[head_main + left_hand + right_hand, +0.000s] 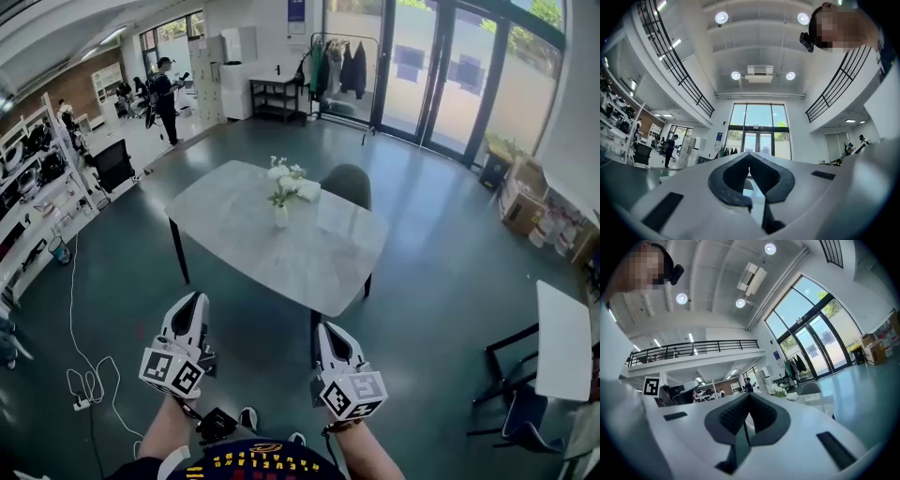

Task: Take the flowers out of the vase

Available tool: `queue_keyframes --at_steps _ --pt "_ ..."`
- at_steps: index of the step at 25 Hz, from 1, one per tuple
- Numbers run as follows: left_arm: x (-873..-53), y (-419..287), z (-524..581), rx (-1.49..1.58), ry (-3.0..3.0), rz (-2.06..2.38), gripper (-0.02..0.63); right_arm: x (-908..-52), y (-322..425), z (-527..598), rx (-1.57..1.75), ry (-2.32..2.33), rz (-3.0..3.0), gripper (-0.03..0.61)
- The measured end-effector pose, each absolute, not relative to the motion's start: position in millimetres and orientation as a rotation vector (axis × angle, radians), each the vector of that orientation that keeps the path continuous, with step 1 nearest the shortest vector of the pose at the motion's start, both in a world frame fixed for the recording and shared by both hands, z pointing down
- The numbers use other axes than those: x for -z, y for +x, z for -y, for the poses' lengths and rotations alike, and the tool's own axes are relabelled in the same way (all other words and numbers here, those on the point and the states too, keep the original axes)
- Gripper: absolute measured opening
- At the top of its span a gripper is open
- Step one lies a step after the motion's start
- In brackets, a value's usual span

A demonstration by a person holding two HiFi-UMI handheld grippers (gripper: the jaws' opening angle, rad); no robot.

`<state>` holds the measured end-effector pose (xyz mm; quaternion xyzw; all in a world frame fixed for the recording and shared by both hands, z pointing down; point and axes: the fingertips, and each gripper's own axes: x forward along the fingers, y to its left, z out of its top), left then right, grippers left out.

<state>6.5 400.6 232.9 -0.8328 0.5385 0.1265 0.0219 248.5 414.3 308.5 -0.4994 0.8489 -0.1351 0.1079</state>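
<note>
A small white vase [281, 217] with white flowers [284, 177] stands near the middle of a grey marble table [253, 244] ahead of me. Both grippers hang low in the head view, well short of the table's near edge. My left gripper [194, 300] is shut with nothing in it, and my right gripper [326, 330] is shut and empty too. In the left gripper view the gripper [749, 155] points a little upward at tall glass doors. The right gripper view has its gripper [749, 396] level, with the flowers [780, 390] far off to the right of the jaws.
A dark green chair [349, 184] is tucked in at the table's far side, and a white object [307, 190] lies by the vase. A white table [562, 339] with chairs stands at the right. Cables [89, 380] lie on the floor at the left, beside shelving [37, 187]. A person [166, 94] stands far back.
</note>
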Motion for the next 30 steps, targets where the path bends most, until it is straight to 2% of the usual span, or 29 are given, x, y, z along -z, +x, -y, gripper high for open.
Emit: queue_keyframes --at_steps 22,30 --pt "-227 -126 -280 -0.536 -2.721 -1.505 0.003 -286 137 -332 0.314 -1.725 -2.340 0.005" --pt "-256 -167 -252 -0.599 -2.770 -1.551 0.003 -301 116 -317 0.348 -1.826 -2.365 0.005"
